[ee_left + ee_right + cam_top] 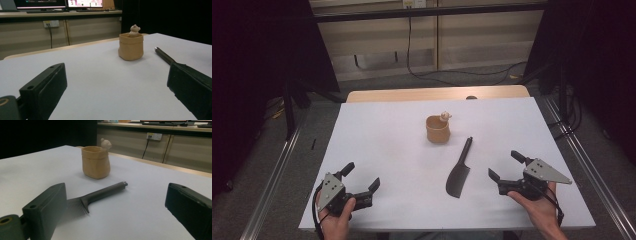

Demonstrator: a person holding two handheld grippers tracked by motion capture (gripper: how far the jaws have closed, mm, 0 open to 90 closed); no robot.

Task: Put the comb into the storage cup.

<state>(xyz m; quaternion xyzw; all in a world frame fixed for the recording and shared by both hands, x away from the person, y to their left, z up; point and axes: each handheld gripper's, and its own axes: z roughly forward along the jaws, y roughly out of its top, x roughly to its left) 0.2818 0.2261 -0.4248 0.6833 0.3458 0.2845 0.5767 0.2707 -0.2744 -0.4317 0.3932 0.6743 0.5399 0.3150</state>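
On the wide white rectangular table (387,150) everything sits well apart from me. My left gripper (361,177) rests near the table's front left corner, my hand wrapped round its body, and its fingers (43,92) are spread wide with only bare table between them. My right gripper (508,166) sits near the front right, held the same way, its fingers (45,211) also spread wide and holding nothing. Between the two grippers, nearer my right one, lies the dark flat comb-like tool with a long round handle (459,172); its toothed blade points toward me and its handle angles away toward the far side. Just beyond the handle's tip, near the middle of the table, stands the small tan bag-shaped cup (438,130), upright, with a tiny pale bear figure (445,116) perched at its rim.
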